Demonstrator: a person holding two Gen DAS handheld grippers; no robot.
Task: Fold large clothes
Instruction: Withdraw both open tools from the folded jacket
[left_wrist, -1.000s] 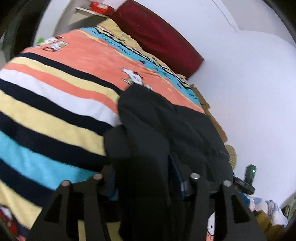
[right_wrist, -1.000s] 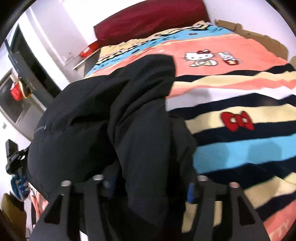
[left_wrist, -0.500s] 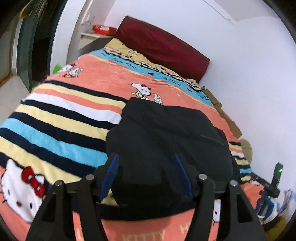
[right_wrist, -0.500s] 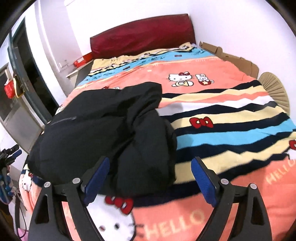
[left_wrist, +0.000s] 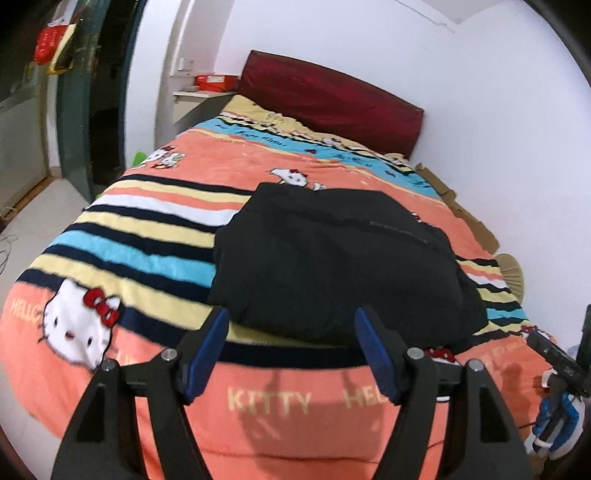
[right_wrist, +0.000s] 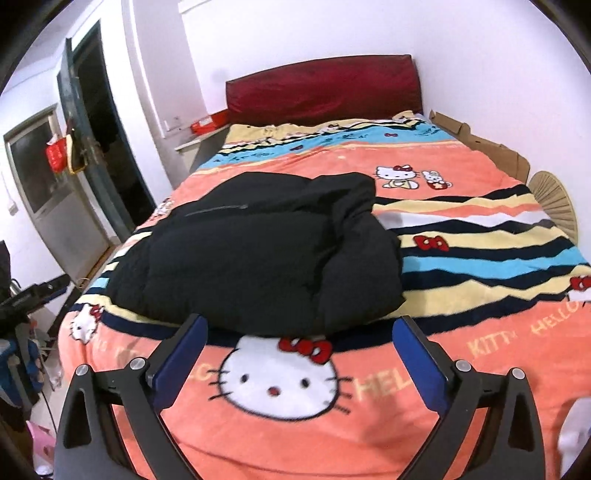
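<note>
A black padded jacket (left_wrist: 332, 258) lies folded in a thick bundle on the striped Hello Kitty blanket (left_wrist: 129, 258) of the bed. It also shows in the right wrist view (right_wrist: 258, 251), with a rumpled fold along its right side. My left gripper (left_wrist: 291, 317) is open and empty, held back from the jacket's near edge. My right gripper (right_wrist: 299, 325) is open and empty, also back from the near edge, over the blanket (right_wrist: 480, 258).
A dark red headboard (left_wrist: 332, 99) stands at the far end against the white wall. A doorway (right_wrist: 107, 147) and a shelf with a red box (left_wrist: 214, 79) are on the left. Cardboard (right_wrist: 480, 144) lines the bed's right side. A tripod (left_wrist: 554, 362) stands nearby.
Both grippers let go of the jacket, opened and pulled back towards the foot of the bed. The jacket now rests on the blanket in a folded bundle.
</note>
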